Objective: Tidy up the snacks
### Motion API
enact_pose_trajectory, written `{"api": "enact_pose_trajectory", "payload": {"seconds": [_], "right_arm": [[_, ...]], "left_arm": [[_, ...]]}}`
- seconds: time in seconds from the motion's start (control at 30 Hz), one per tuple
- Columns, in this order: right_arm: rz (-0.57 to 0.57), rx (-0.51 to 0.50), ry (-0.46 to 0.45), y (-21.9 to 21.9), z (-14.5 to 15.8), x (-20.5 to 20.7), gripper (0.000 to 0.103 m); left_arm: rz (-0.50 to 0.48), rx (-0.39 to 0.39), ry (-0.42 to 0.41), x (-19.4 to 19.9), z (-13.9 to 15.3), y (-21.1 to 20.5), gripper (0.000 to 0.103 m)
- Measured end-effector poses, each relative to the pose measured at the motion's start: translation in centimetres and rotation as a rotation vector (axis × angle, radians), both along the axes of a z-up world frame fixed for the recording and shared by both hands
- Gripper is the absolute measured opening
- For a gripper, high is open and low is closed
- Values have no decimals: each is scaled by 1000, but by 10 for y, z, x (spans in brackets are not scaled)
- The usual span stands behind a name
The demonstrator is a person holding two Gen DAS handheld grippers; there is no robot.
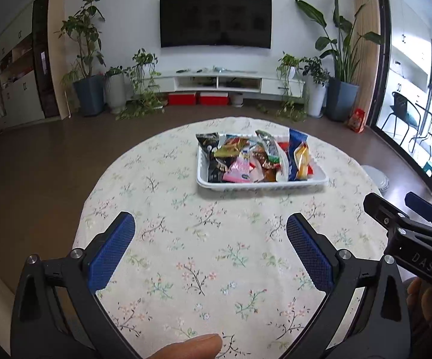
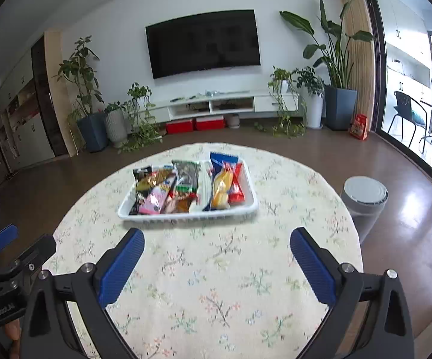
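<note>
A white plastic basket (image 1: 261, 186) (image 2: 186, 214) stands on the far half of a round table with a flowered cloth (image 1: 216, 254) (image 2: 216, 284). Several snack packets (image 1: 246, 158) (image 2: 186, 188) fill it, among them a black one, a pink one, a yellow one and a tall blue one. My left gripper (image 1: 210, 224) hangs open above the near part of the cloth, nothing between its blue pads. My right gripper (image 2: 217, 239) is open too, just short of the basket's front wall. Each gripper shows at the edge of the other's view.
A grey lidded bin (image 2: 364, 200) stands on the floor right of the table. Beyond the table are a wall television (image 1: 215, 19), a low white cabinet (image 1: 225, 82) and potted plants. A glass door (image 1: 419, 89) is at the right. A fingertip (image 1: 192, 347) shows at the bottom edge.
</note>
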State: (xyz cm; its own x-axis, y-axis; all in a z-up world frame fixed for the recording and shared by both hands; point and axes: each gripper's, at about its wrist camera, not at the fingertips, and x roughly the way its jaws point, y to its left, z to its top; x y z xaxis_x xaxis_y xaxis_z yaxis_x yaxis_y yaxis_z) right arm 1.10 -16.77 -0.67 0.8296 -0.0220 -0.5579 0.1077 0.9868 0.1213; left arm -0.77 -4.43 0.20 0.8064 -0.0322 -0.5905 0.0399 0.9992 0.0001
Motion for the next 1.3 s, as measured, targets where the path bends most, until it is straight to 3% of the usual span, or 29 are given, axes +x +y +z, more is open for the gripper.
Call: {"api": "enact_pose_trajectory", "payload": {"seconds": [1.3], "right_arm": [[-12,-75,130,10,-28,-8,100]], "left_arm": [[26,28,69,11,-31,-7,103]]}}
